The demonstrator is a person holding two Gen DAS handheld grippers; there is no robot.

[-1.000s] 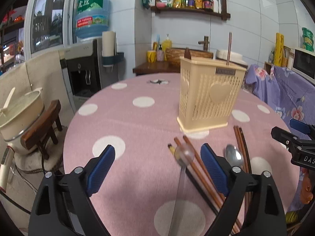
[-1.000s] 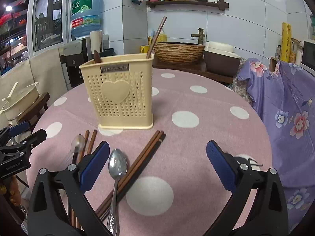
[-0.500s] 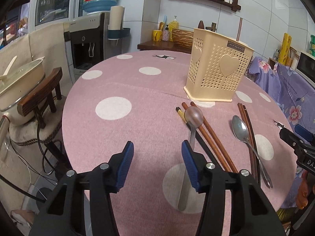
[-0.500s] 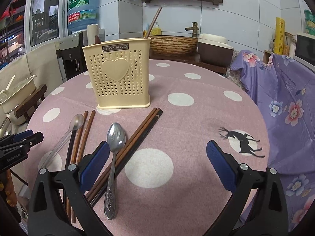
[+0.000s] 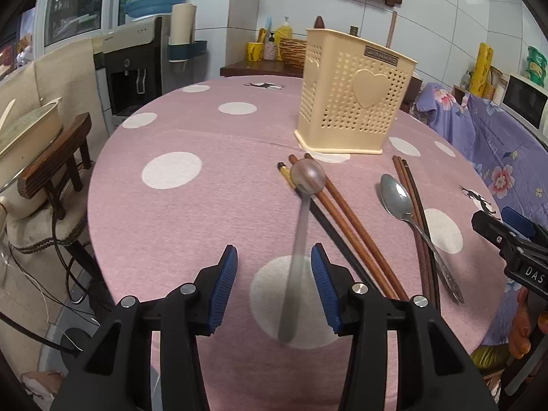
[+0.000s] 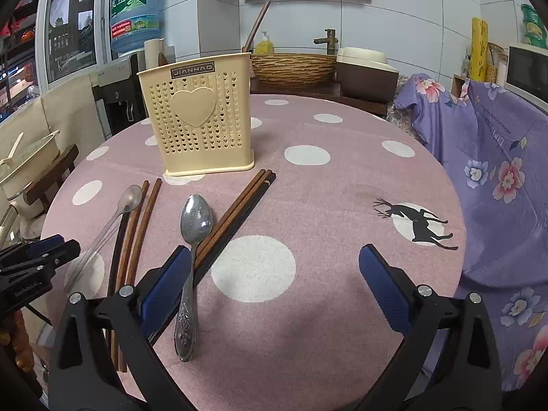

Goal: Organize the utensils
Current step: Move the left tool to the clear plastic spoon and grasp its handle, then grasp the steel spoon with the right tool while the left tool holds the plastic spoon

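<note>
A cream perforated utensil holder (image 5: 356, 102) (image 6: 202, 120) stands on the pink dotted table with a chopstick and a dark handle in it. A clear plastic spoon (image 5: 301, 226) (image 6: 113, 219) lies on brown chopsticks (image 5: 349, 226) (image 6: 137, 236); its handle runs between the pads of my left gripper (image 5: 274, 284), which is open around it without touching. A metal spoon (image 5: 407, 219) (image 6: 191, 257) lies on another chopstick set (image 6: 236, 215). My right gripper (image 6: 277, 287) is wide open, its left pad (image 6: 167, 281) beside the metal spoon's handle.
The round table's edge (image 5: 99, 185) drops to a wooden stool (image 5: 51, 157) and a pot on the left. A purple flowered cloth (image 6: 496, 157) covers furniture at the right. A water dispenser (image 5: 133, 65) and a basket on a counter stand behind.
My left gripper has drawn back and narrowed from wide open to a small gap around the clear spoon's handle. My right gripper has pulled back a little and stays wide open.
</note>
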